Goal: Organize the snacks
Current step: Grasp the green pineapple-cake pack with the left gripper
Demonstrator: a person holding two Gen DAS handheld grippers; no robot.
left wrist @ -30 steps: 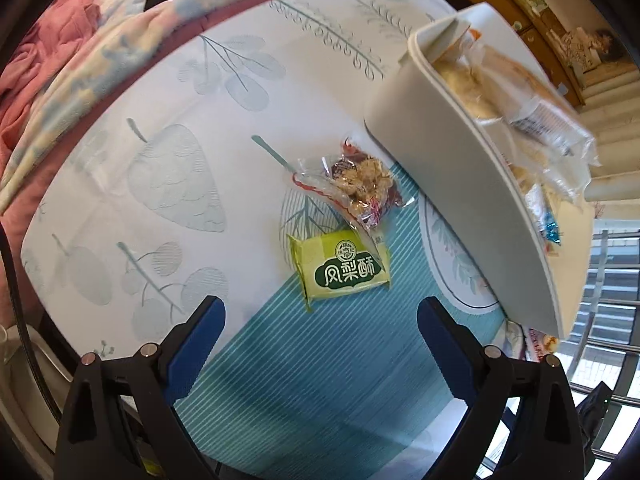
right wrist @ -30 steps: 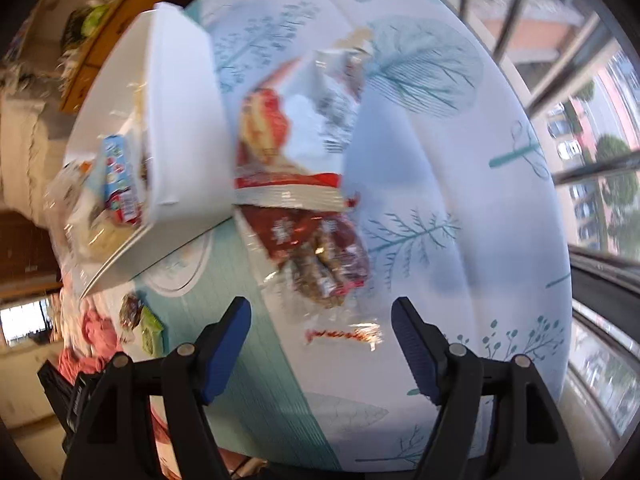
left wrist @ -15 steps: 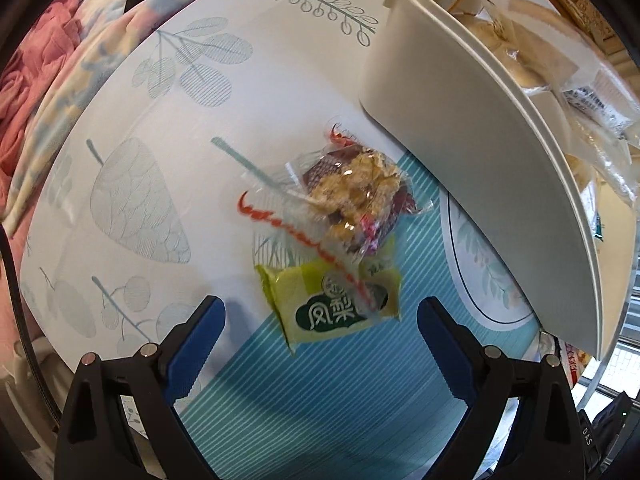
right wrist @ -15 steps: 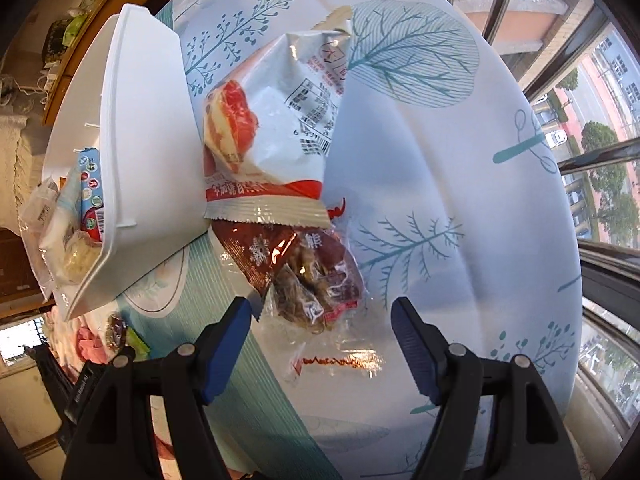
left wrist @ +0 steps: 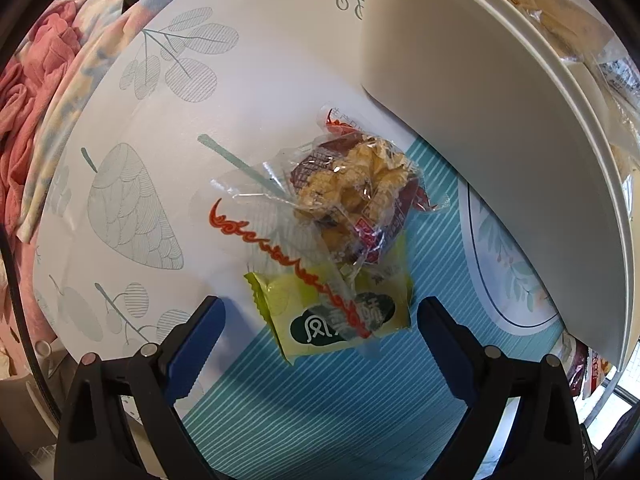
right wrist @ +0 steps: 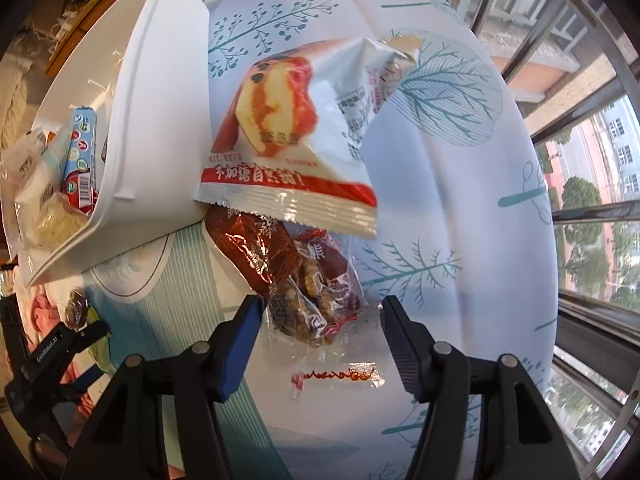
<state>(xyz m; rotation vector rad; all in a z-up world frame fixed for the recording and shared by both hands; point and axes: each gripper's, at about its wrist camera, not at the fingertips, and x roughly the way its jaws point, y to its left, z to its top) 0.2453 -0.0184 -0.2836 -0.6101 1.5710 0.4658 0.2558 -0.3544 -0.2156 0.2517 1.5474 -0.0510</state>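
Leaf-print tablecloth (left wrist: 132, 216), one white bin (left wrist: 480, 128), five snack packets outside it, left gripper (left wrist: 320, 332) and right gripper (right wrist: 322, 322) both spread apart

The tablecloth (left wrist: 248, 92) is white with grey-teal leaf and branch prints, and its near part is teal with thin white stripes. The bin (left wrist: 480, 120) is plain white. A yellow-green packet (left wrist: 340, 316) carries a dark green badge with white characters. Over it lies a clear wrapper (left wrist: 352, 196) with a red wavy edge, holding golden-brown pieces and a dark red label. On the right side, a white bag (right wrist: 296, 132) has red bands and a red-and-cream picture. Both grippers have black frames and blue finger pads (right wrist: 240, 344).
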